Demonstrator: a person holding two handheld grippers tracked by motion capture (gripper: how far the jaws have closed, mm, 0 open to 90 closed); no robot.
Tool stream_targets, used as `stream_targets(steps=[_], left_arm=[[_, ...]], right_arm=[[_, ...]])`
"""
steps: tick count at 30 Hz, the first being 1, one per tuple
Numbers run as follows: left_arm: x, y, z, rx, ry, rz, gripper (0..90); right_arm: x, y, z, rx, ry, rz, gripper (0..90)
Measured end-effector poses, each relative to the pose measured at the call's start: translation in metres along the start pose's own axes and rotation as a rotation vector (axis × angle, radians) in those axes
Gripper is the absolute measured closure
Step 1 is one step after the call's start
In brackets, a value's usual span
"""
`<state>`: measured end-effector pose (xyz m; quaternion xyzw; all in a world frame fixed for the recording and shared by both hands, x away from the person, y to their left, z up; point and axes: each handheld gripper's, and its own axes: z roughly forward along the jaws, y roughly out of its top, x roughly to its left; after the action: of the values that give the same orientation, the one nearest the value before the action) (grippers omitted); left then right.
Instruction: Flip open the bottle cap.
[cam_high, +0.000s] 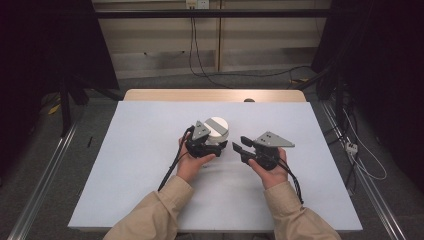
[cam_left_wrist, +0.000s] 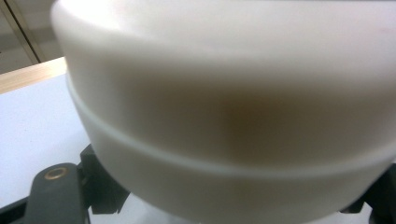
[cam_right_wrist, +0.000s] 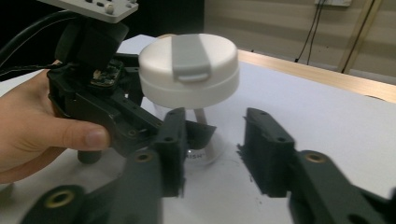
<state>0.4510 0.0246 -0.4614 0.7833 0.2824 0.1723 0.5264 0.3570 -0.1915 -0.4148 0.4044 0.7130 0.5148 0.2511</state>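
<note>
A white sheet (cam_high: 150, 165) covers the wooden table (cam_high: 215, 95), with cables (cam_high: 192, 45) on the floor beyond.

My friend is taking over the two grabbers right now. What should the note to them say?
Left hand-held gripper: shut on the clear bottle, gripping it below the white lid; bottle stands on the white table cover.
Right hand-held gripper: jaws apart, nothing between them, a little to the right of the bottle and pointing at it.
The lid, with its grey flap, sits on top of the bottle.
Done: bottle steadied by the left gripper.
Left: probably the right gripper works on the lid or flap; it is not touching either yet.
</note>
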Motion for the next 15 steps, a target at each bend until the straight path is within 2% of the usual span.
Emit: stream_targets(steps=[4, 12, 15], left_arm=[[0.0, 0.0, 0.0, 0.001, 0.0, -0.001, 18.6], [0.0, 0.0, 0.0, 0.0, 0.0, 0.007, 18.6], [0.0, 0.0, 0.0, 0.001, 0.001, 0.012, 18.6]], right_arm=[[0.003, 0.002, 0.006, 0.01, 0.012, -0.012, 71.8], [0.003, 0.003, 0.013, 0.016, 0.046, 0.009, 89.7], [0.002, 0.003, 0.015, 0.026, 0.05, 0.016, 90.0]])
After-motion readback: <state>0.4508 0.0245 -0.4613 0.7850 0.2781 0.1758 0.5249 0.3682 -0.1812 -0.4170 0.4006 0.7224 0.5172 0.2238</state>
